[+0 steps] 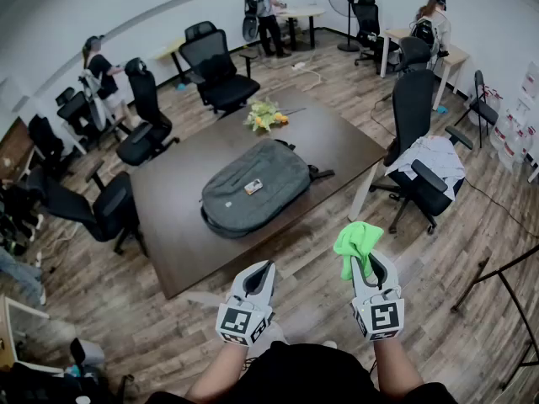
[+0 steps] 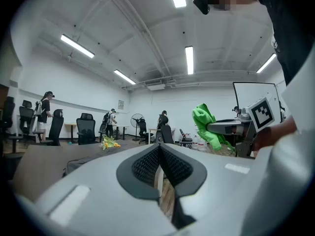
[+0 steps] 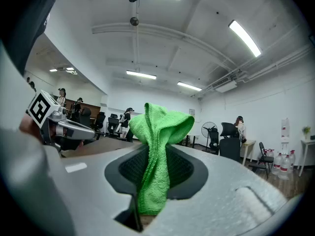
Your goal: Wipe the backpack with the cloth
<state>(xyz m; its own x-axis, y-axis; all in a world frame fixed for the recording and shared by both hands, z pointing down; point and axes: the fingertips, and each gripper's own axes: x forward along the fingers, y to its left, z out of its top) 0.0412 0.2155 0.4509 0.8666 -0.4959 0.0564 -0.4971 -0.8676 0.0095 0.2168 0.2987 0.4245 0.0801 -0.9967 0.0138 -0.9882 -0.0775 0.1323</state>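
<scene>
A grey backpack (image 1: 255, 188) lies flat on the dark brown table (image 1: 185, 242), well ahead of both grippers. My right gripper (image 1: 365, 263) is shut on a bright green cloth (image 1: 356, 243), which bunches up above its jaws (image 3: 156, 146). The cloth (image 2: 208, 127) also shows at the right of the left gripper view. My left gripper (image 1: 260, 271) is held beside the right one, short of the table's near edge, its jaws shut with nothing between them (image 2: 160, 168). Both grippers hang over the wooden floor.
A yellow flower bunch (image 1: 264, 116) lies on the table's far end. Black office chairs (image 1: 424, 162) ring the table, one draped with a white garment (image 1: 436, 154). Several people (image 1: 268, 11) stand at desks by the far wall. A dark metal frame (image 1: 505, 297) stands at right.
</scene>
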